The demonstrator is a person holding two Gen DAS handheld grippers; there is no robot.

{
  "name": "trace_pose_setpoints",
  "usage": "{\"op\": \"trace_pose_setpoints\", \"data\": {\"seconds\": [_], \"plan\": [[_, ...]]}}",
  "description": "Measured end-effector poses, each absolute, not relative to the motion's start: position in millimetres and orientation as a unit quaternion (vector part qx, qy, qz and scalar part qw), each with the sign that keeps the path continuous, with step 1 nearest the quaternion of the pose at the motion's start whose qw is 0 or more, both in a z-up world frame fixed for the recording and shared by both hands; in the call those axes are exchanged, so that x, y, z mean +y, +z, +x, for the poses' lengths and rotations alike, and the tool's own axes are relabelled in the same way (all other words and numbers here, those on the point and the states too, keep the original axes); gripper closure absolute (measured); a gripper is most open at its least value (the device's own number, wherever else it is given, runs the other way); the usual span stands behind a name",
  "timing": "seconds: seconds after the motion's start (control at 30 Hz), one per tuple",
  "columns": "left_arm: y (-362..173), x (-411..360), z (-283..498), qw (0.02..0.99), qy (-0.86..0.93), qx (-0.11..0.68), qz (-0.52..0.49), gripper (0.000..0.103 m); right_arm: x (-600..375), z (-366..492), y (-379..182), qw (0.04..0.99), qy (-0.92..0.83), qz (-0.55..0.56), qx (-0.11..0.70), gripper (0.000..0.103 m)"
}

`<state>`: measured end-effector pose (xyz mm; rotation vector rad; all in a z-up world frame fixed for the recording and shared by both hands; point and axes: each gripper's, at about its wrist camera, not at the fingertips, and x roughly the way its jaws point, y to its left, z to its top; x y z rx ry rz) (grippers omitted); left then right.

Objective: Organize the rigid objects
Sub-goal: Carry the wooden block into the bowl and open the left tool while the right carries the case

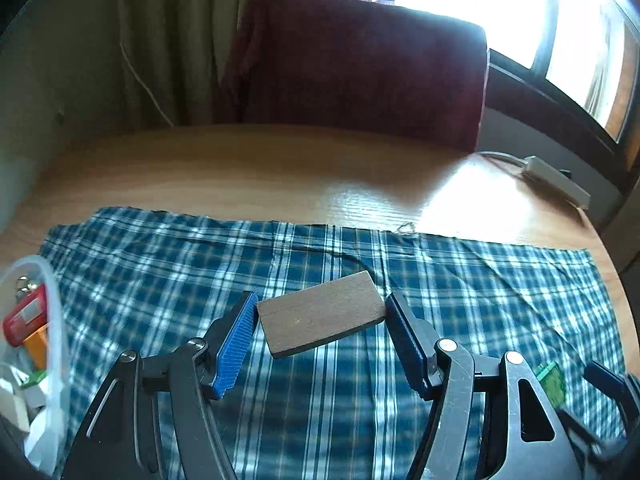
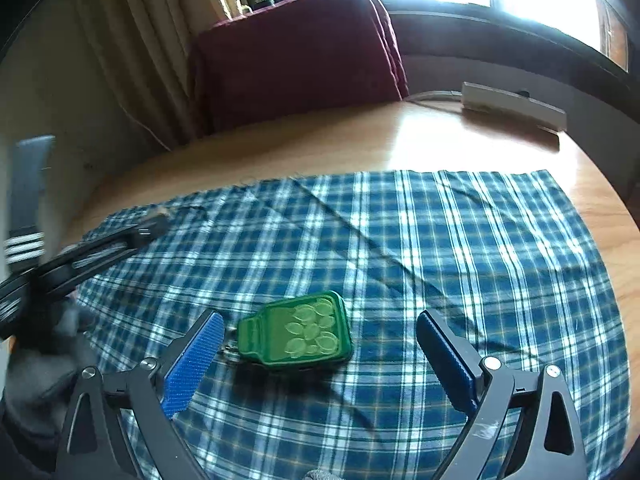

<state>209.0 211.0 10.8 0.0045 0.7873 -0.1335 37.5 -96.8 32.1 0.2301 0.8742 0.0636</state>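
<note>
A brown wooden block (image 1: 320, 314) sits tilted between the fingertips of my left gripper (image 1: 322, 305), touching both blue pads (image 1: 236, 344), so the gripper is shut on it above the blue plaid cloth (image 1: 320, 248). In the right wrist view that gripper (image 2: 156, 220) shows blurred at the left. My right gripper (image 2: 320, 322) is open, low over the cloth (image 2: 440, 240). A green bottle-shaped tag (image 2: 298, 334) with a metal ring lies flat between its fingers, nearer the left pad, touching neither. The tag (image 1: 554, 376) also shows at the lower right of the left wrist view.
A translucent container (image 1: 48, 280) holding red, orange and white items stands at the cloth's left edge. A white power strip (image 2: 512, 104) lies at the back right of the wooden table (image 2: 360, 140). A maroon-covered chair (image 1: 360, 68) stands behind. A gloved hand (image 2: 44, 360) holds the left gripper.
</note>
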Motion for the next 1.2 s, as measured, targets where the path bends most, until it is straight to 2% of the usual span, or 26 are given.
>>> {"op": "trace_pose_setpoints", "data": {"seconds": [0.5,0.6,0.7,0.73,1.2], "plan": [[21,248,156,0.928,-0.067,0.365,-0.012,0.037,-74,43,23,0.897,0.026,0.057,0.437,0.005],[20,250,153,0.929,-0.067,0.364,-0.012,0.037,-74,47,16,0.897,0.023,0.050,0.439,0.011],[19,249,151,0.928,-0.069,0.366,-0.013,0.037,-70,49,9,0.899,0.015,0.037,0.436,0.027],[18,249,151,0.928,-0.068,0.366,-0.014,0.037,-69,49,9,0.900,0.015,0.036,0.434,0.029],[24,260,136,0.934,-0.055,0.353,-0.025,0.037,-69,38,31,0.912,0.031,0.059,0.405,0.029]]}}
